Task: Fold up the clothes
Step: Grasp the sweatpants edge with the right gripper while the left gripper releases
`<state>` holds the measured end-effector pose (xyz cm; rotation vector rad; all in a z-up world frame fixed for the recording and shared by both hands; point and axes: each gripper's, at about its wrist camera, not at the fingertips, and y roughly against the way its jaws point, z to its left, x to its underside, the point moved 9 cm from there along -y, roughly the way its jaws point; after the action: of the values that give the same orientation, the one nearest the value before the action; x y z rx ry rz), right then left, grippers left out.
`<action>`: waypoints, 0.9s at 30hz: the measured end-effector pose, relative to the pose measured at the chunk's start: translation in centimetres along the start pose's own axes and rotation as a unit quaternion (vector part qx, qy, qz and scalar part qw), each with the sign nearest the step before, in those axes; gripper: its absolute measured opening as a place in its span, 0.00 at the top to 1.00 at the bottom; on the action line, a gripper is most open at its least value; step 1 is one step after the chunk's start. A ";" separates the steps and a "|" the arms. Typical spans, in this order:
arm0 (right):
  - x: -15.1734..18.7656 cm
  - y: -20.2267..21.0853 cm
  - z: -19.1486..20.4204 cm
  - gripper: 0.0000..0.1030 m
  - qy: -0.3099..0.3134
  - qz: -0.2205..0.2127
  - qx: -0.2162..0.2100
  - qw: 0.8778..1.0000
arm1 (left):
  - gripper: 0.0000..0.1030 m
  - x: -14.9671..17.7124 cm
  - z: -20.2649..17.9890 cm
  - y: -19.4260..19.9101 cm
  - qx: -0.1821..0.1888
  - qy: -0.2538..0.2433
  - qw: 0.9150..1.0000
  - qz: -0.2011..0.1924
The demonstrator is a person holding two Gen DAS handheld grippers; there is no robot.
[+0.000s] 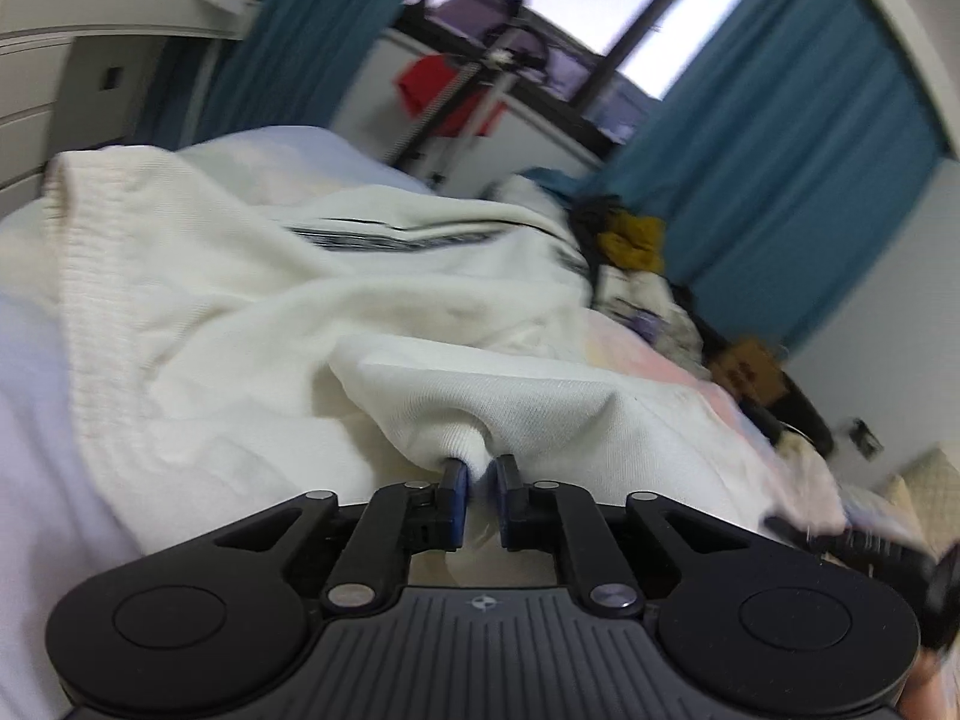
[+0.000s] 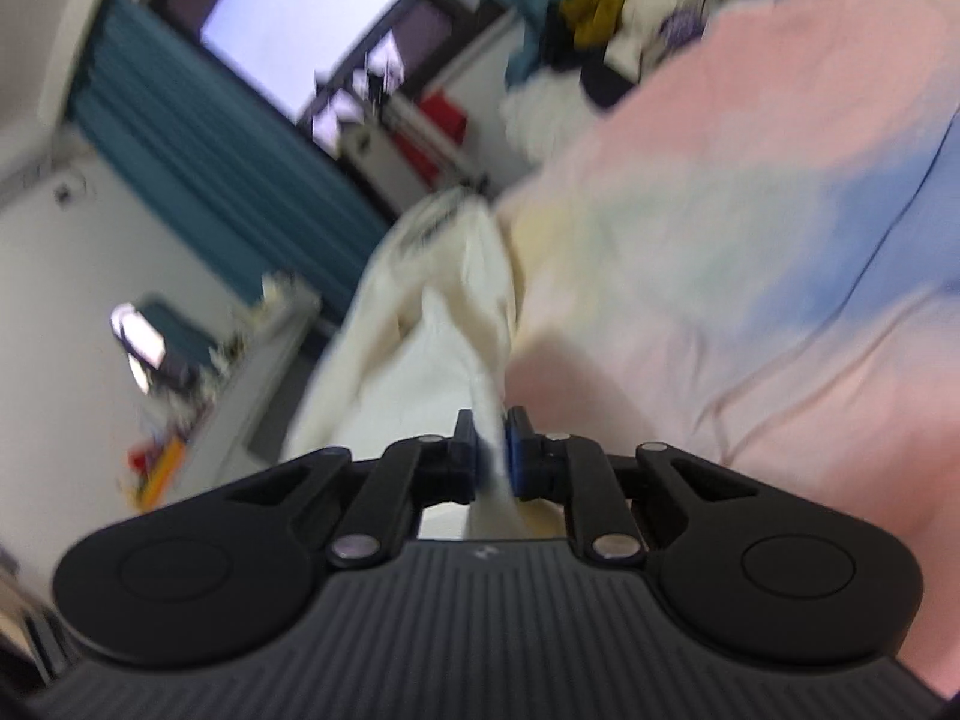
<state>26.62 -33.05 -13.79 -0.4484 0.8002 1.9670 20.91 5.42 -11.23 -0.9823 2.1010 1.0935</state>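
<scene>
1. Because both grippers have hold of the same cream garment [image 1: 252, 312], what the coming move turns on is how the cloth runs between them: it spreads out over the pastel bedspread [image 2: 750, 276], its bulk lying far and to the left of the left gripper's view, with a dark striped band [image 1: 384, 240] across the far part.

2. In the right wrist view the garment [image 2: 444, 300] narrows into a long strip whose long axis runs straight away from the jaws toward the far window [image 2: 300, 42]; the bedspread lies just to its right. Much of this view is blurred, so finer folds cannot be told.

3. A heap of other clothes [image 1: 630, 240] sits well apart at the far right of the bed, clear of the garment.

4. The left gripper [image 1: 478, 480] is clenched on a bunched edge of cloth that rises directly ahead of its fingertips.

5. The right gripper [image 2: 493, 450] is likewise clamped on a thin edge of the garment, pinched between its blue pads [image 2: 517, 456].

6. Neither hand is nearer; each already grips. I judge a fold is in progress, though its stage cannot be told.
</scene>
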 end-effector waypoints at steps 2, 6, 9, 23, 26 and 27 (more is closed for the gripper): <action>-3.0 1.4 -0.3 0.87 -0.014 -0.040 -0.004 0.999 | 0.83 0.4 -2.0 0.4 0.023 -0.025 0.999 -0.005; -9.6 5.2 -2.2 0.87 -0.037 -0.124 -0.008 0.992 | 0.76 1.9 -7.7 0.7 0.083 -0.079 0.993 0.000; -13.7 7.1 -6.0 0.87 -0.032 -0.186 0.028 0.982 | 0.72 3.9 -10.3 -0.1 0.107 -0.088 0.990 0.020; -16.8 11.5 -32.9 0.87 -0.140 -0.270 0.241 0.922 | 0.66 8.4 -6.4 -4.5 0.014 -0.060 0.989 0.136; -14.3 11.7 -37.3 0.87 -0.207 -0.251 0.223 0.919 | 0.64 6.6 -4.0 -4.1 -0.015 -0.022 0.990 0.139; -13.9 12.0 -37.9 0.87 -0.231 -0.256 0.200 0.917 | 0.64 6.0 -3.5 -3.6 -0.019 -0.013 0.990 0.139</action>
<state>22.76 -72.31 -28.58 0.0599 0.6677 1.2978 19.93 -1.02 -15.52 -0.7000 2.2501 1.2783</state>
